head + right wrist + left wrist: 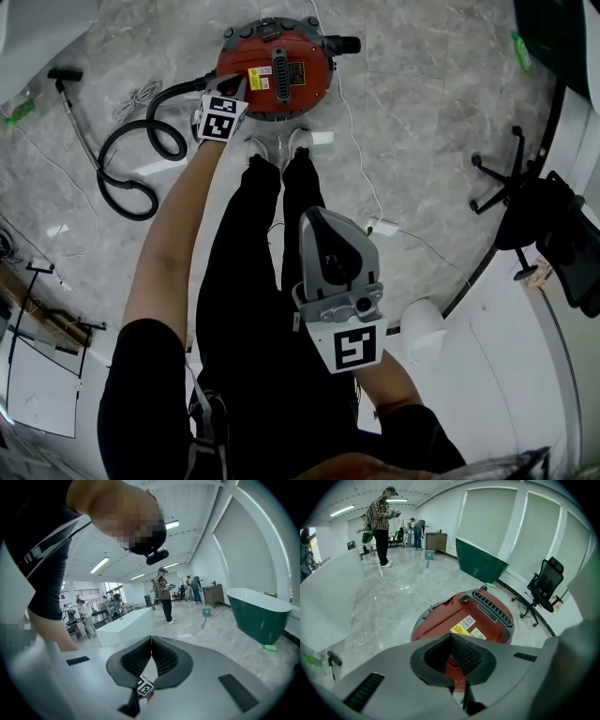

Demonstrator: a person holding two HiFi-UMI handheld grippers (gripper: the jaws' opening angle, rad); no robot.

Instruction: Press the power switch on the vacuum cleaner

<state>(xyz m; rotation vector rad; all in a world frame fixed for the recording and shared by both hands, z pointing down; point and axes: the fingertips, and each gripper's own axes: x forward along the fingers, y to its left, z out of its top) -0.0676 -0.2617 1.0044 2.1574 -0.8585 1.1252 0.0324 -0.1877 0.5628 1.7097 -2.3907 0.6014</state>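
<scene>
- The step in hand looks like the approach. The left tool (pixel 451 636) is stretched out on a bare arm over the near edge of the red, round-bodied plastic vacuum cleaner (pixel 274 66). Its jaws are clenched tip to tip with nothing between them.
- The vacuum cleaner stands on the floor just ahead of the person's white shoes (pixel 300 142). A yellow-and-white label and a grey slatted strip show on its top.
- I cannot make out the power switch in any view, nor whether the left tool touches the housing, so I judge the press not yet made.
- The next move, as I judge it, calls for finding the switch on the lid and bringing the closed jaw tips straight down on it. The push should be firm enough to click without skidding off the curved shell.
- The right tool (pixel 151 638) is held close to the body, its jaws likewise pressed together and empty. It seems to have no part in this step.
- The surface is a glossy grey marbled stone floor (pixel 422 112). A black ribbed hose (pixel 173 91) coils to the left of the vacuum cleaner, and a thin white cable with a white block on it (pixel 384 227) trails to the right.
- The room is a large, bright hall with a dark green bathtub (pixel 480 564), a black office chair on castors (pixel 546 588) and a low white partition (pixel 124 625). People (pixel 382 524) stand well apart from the work.
</scene>
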